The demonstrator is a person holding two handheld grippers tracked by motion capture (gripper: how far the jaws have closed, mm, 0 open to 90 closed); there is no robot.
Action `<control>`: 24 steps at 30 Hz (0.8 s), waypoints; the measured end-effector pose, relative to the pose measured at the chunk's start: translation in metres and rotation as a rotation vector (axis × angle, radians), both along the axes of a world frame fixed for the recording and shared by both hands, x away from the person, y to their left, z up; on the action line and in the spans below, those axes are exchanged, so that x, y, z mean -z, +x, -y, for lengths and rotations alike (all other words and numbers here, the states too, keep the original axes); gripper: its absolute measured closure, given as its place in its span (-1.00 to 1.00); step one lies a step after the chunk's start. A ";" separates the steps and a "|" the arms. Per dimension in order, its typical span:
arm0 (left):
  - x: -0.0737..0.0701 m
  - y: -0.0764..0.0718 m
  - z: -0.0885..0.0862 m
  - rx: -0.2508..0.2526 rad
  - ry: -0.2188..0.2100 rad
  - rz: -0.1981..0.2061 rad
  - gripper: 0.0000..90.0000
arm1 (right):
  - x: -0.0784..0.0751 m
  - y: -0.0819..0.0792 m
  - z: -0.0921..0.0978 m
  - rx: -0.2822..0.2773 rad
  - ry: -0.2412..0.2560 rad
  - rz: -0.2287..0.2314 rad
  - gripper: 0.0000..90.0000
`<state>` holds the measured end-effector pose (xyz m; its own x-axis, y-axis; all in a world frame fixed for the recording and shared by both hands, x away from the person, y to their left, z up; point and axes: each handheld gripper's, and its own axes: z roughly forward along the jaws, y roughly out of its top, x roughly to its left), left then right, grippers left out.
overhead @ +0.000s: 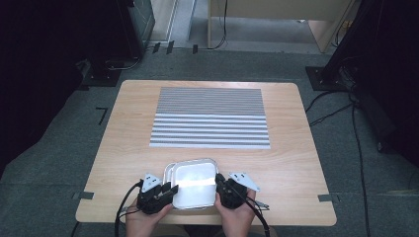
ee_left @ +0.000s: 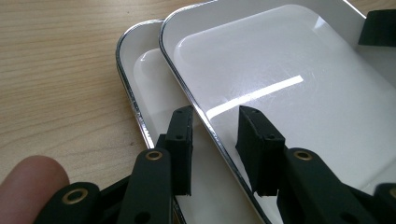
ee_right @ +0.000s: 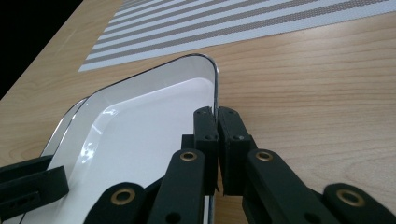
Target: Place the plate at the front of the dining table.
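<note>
Two white rectangular trays with shiny metal-looking rims are the work in hand, but we start with the largest thing, the light wooden counter (overhead: 296, 163). On its far half lies a grey and white striped placemat (overhead: 210, 118), flat and with nothing on it.

On the near edge of the counter, between the person's hands, the upper white tray (overhead: 195, 182) sits on the lower white tray (overhead: 167, 172). It is shifted a little, so the lower one shows only along its left side and far left corner. In the left gripper view the two rims, upper (ee_left: 187, 88) and lower (ee_left: 128, 88), run side by side.

The right tongs (ee_right: 217, 140) are closed on the right rim of the upper tray (ee_right: 140, 140); the rim passes between the two pads with no gap. The left tongs (ee_left: 215, 149) are spread, and the left rim of the upper tray stands between the two pads, but neither pad presses it yet.

We judge that the task is at its beginning. The trays are stacked and both rest near the person. One side is gripped. What is left, as we think: to close the left tongs on the rim, to lift the upper tray off the lower one, and probably to carry it to the placemat.
</note>
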<state>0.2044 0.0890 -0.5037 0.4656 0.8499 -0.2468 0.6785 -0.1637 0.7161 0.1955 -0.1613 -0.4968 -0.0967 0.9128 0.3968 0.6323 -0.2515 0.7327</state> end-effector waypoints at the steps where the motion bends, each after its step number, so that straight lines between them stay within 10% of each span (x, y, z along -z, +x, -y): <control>1: 0.000 0.000 0.000 -0.004 -0.012 0.000 0.47 | 0.000 0.000 0.000 0.011 -0.001 0.002 0.98; 24: -0.020 0.004 -0.002 -0.112 -0.118 0.053 0.83 | -0.007 -0.004 0.004 0.030 0.083 0.036 1.00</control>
<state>0.2083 0.0913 -0.4837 0.3850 0.8638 -0.3252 0.6483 -0.0023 0.7614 0.1917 -0.1655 -0.4900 -0.0855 0.8799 0.4675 0.5969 -0.3305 0.7311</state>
